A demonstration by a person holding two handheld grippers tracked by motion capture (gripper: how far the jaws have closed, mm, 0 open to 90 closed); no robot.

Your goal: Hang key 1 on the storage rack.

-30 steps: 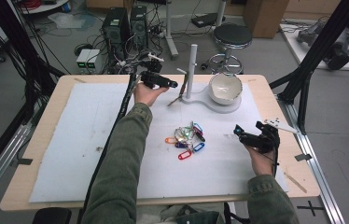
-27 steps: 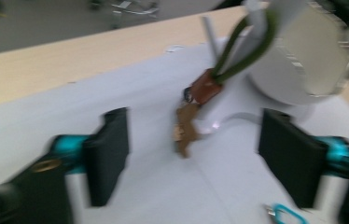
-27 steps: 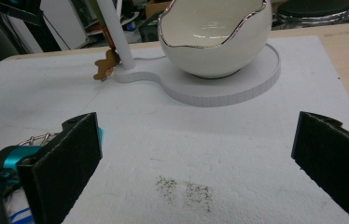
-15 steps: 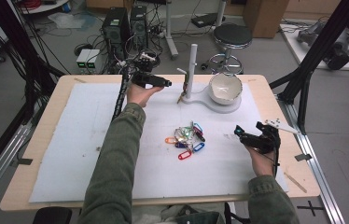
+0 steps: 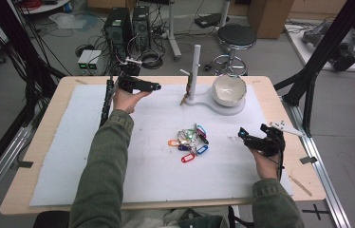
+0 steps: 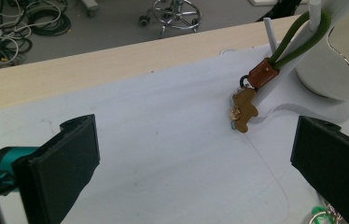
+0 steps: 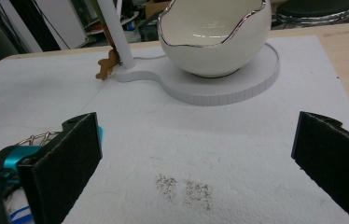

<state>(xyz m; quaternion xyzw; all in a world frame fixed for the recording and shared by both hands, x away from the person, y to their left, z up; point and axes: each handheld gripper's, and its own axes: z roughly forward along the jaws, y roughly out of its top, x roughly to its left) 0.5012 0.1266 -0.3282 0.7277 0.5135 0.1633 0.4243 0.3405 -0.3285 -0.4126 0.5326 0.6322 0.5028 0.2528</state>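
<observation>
From the high view, your left tongs [image 5: 153, 87] sit near the bench's far edge, left of the white post [image 5: 196, 71], spread with nothing in them; they've just been opening. The keychain [image 5: 185, 94] already hangs on the post's peg, so I'd guess the next pick is the pile of key tags [image 5: 190, 141] mid-bench. Your right tongs [image 5: 243, 137] hover just right of that pile, clearly the nearer hand. The white bowl [image 5: 229, 90] on the stand looks empty. In the left gripper view, the green-looped keychain [image 6: 266, 74] dangles up and to the right of the wide-apart jaws, its brown charm [image 6: 244, 109] resting by the post's foot. In the right gripper view, the jaws are also wide apart and empty, with the bowl [image 7: 214, 37] straight ahead and a metal ring [image 7: 37, 137] of the pile peeking behind the left jaw.
</observation>
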